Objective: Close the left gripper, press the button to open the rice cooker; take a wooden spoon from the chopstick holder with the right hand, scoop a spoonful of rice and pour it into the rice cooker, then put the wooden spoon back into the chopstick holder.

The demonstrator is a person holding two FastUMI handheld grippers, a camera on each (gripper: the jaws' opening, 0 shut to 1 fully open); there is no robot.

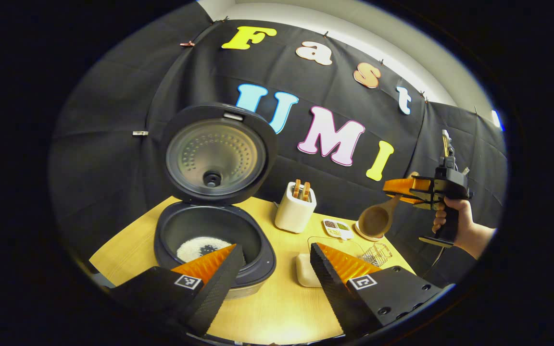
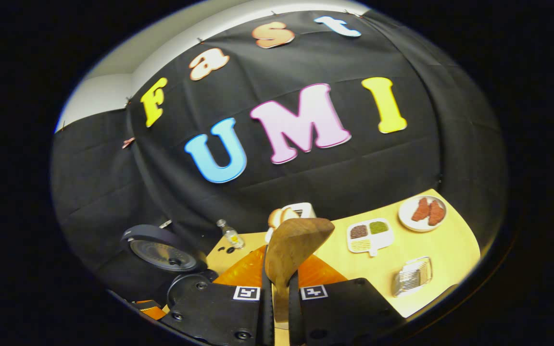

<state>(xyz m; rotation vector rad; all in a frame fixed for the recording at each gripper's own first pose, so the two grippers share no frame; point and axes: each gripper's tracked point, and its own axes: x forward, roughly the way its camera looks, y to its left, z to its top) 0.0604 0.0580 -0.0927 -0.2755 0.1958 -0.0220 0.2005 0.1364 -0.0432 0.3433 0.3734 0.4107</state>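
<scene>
The rice cooker [image 1: 258, 269] stands open on the wooden table, its lid [image 1: 214, 154] upright. A patch of white rice [image 1: 200, 246] lies in the pot. My left gripper [image 1: 277, 262] is open, one finger over the cooker's front rim and nothing between the fingers. Out to the right, a hand holds my right gripper [image 1: 395, 192] in the air, shut on the handle of a wooden spoon [image 1: 375, 220] whose bowl looks empty. In the right gripper view the spoon [image 2: 296, 240] stands up between the fingers of the right gripper [image 2: 279, 283]. The white chopstick holder [image 1: 296, 209] holds other wooden utensils.
A white container [image 1: 305, 271] sits partly behind my left gripper's right finger. A divided dish [image 2: 371, 234], a wire basket [image 2: 412, 275] and a plate with red pieces [image 2: 422, 212] lie on the table's right side. A small bottle [image 2: 231, 234] stands near the cooker lid [image 2: 161, 252].
</scene>
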